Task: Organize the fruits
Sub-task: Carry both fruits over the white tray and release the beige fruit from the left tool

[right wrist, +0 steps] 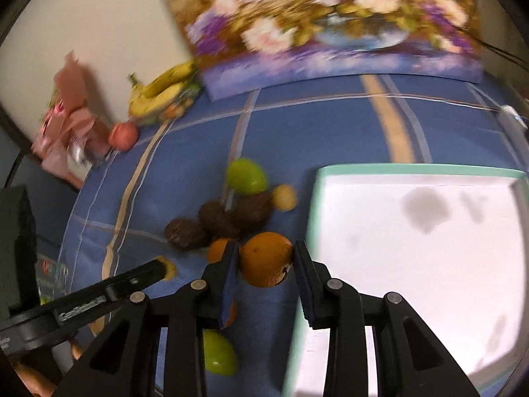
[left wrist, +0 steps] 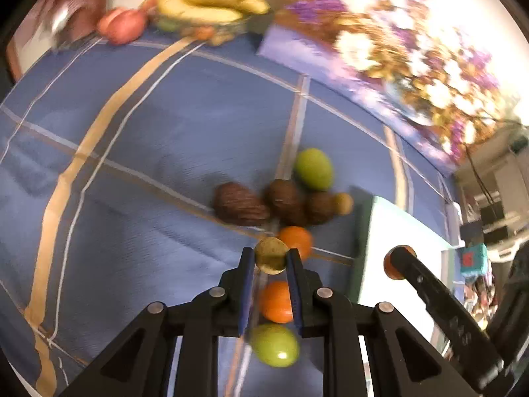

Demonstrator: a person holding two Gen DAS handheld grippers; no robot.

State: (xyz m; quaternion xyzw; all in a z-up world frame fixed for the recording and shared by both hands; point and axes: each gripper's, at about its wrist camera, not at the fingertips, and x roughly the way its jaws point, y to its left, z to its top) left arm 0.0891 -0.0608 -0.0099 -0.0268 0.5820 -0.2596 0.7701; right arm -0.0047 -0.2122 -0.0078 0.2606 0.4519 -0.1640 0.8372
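Note:
My left gripper [left wrist: 271,259] is shut on a small yellow-brown fruit [left wrist: 270,254], held above the blue cloth. Below it lie two oranges [left wrist: 276,301] and a green fruit [left wrist: 275,344]. My right gripper [right wrist: 264,261] is shut on an orange [right wrist: 266,258], just left of the white tray [right wrist: 413,251]; it also shows in the left wrist view [left wrist: 396,261]. Three brown fruits [right wrist: 215,221], a green fruit [right wrist: 246,175] and a small yellow fruit [right wrist: 285,197] lie in a cluster on the cloth. The left gripper's tip shows in the right wrist view [right wrist: 163,269].
A white tray with a mint-green rim [right wrist: 420,168] sits at the right. A flower painting [right wrist: 330,23] leans on the back wall. Bananas [right wrist: 162,89], a red apple [right wrist: 123,135] and a pink package [right wrist: 69,122] stand at the back left.

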